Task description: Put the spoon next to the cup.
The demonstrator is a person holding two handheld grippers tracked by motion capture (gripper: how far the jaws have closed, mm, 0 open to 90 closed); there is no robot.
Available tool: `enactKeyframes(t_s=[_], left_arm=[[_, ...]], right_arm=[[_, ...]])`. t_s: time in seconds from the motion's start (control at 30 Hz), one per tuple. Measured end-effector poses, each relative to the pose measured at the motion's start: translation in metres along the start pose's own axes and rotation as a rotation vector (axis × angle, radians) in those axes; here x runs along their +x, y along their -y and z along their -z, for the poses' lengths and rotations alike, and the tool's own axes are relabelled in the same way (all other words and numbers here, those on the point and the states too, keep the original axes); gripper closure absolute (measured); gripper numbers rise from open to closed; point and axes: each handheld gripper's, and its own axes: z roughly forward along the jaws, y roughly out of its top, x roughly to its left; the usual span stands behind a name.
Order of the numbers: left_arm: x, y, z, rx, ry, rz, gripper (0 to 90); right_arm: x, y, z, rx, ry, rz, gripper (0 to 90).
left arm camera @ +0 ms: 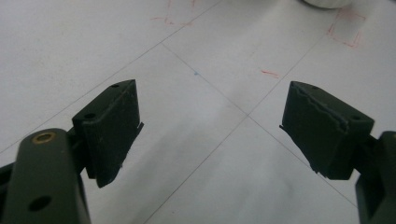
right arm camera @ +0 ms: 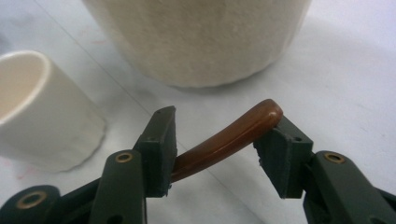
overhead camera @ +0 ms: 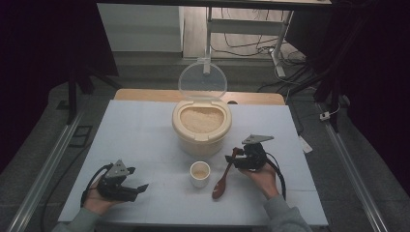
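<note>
Spoon (right arm camera: 229, 138) handle between right gripper (right arm camera: 215, 148) jaws (touching)

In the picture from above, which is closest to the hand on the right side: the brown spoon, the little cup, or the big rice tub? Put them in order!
From the right gripper, high view:
1. Brown spoon: its handle lies between the jaws.
2. Little cup: just left of the spoon.
3. Big rice tub: farther back, mid-table, lid open.

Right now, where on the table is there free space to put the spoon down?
Bare patches: the wide left side of the table, between the rice container and the left gripper; also the far right corner beyond the right gripper. It is crowded in the near middle, around the cup and the spoon.
</note>
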Motion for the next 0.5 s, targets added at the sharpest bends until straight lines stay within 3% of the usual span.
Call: enactKeyframes(t_s=[0.17, 0.27, 0.5], left_arm=[[-0.001, 0.0, -0.001, 0.002, 0.003, -0.004, 19.2], [-0.001, 0.0, 0.0, 0.001, 0.004, -0.003, 19.2], [-0.001, 0.0, 0.0, -0.005, 0.005, 0.004, 19.1]], right_arm=[[-0.004, 0.002, -0.01, 0.074, 0.058, -0.023, 42.6], [-0.005, 0.004, -0.013, 0.087, 0.064, -0.04, 42.1], [-0.003, 0.003, -0.014, 0.099, 0.082, -0.003, 34.6]])
